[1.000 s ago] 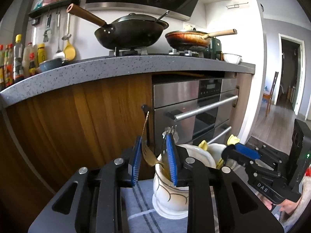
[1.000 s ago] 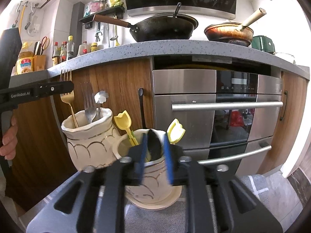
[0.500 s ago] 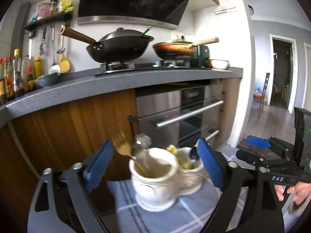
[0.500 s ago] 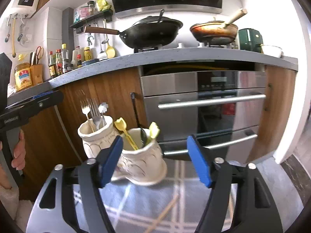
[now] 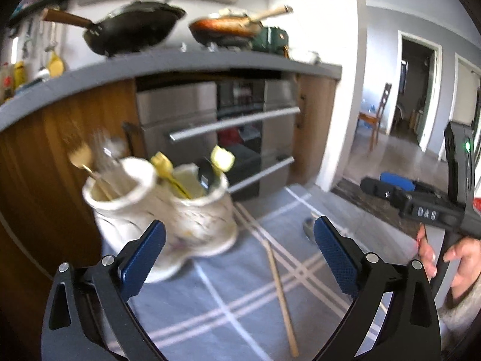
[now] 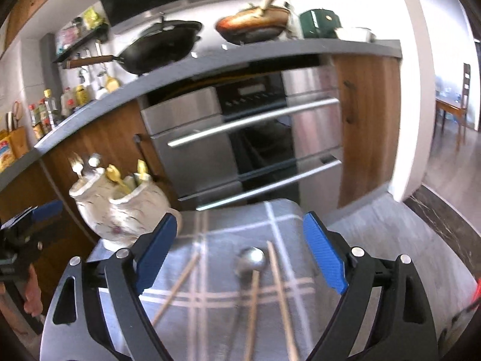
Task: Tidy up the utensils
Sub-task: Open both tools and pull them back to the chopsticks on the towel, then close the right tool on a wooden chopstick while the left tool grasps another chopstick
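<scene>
Two cream ceramic holders stand side by side on a grey checked cloth (image 5: 228, 297). The left holder (image 5: 120, 204) has a gold fork (image 5: 79, 153) and silver forks. The right holder (image 5: 204, 219) has yellow tulip spoons (image 5: 222, 158) and a black spoon. My left gripper (image 5: 239, 249) is open and empty, just in front of the holders. My right gripper (image 6: 239, 252) is open and empty above a metal spoon with a wooden handle (image 6: 251, 260) and two wooden chopsticks (image 6: 279, 288) lying on the cloth (image 6: 228, 225). The holders (image 6: 120, 204) sit to its far left.
One chopstick (image 5: 281, 294) lies on the cloth in the left wrist view. Behind stand a steel oven (image 6: 240, 138), wooden cabinets and a grey counter (image 5: 180, 63) with a black wok (image 5: 132, 27) and a frying pan (image 5: 225, 27). The right gripper body (image 5: 421, 207) is at right.
Both grippers opened, letting go of the utensils in the holders, and pulled back. The right gripper swung right and down over the spoon and chopsticks. Both views are motion blurred.
</scene>
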{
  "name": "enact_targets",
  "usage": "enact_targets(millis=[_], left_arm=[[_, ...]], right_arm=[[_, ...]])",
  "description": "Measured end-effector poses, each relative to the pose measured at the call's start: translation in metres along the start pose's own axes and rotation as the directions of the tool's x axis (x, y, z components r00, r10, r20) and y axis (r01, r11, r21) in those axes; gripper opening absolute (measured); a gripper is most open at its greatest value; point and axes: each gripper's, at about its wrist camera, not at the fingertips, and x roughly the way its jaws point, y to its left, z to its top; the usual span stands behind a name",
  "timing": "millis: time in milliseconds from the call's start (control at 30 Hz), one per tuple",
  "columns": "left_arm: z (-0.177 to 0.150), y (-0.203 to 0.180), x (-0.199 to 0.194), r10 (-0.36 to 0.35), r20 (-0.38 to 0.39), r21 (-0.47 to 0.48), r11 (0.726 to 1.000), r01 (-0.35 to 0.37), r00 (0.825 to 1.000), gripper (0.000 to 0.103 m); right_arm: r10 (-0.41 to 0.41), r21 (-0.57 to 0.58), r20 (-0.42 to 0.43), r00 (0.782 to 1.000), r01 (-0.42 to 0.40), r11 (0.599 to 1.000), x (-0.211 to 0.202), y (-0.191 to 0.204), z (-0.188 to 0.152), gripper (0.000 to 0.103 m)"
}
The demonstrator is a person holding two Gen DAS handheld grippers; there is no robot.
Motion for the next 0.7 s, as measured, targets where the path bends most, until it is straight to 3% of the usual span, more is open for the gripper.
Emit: enact_targets(millis=[233,433,700], left_arm=[[-0.027,-0.022,0.042,-0.03,-0.095,0.027,0.999,0.032,0.995,0.098],[-0.047,-0.031,0.076,-0.039,-0.195,0.048,0.998,0.049,0.98,0.098],[-0.063,-0.039,0.091,-0.033,-0.272,0.096,0.993,0.061,0.962,0.095]], right_arm=[[-0.057,-0.008,-0.117,0.992,0.056,0.998,0.025,-0.026,-0.021,0.084],[-0.106,-0.14,-0.221,0.97,0.076,0.987,0.044,-0.026,-0.039,0.069],[-0.082,-0.212,-0.328,0.941,0.012,0.977,0.056,-0.015,-0.054,0.044]])
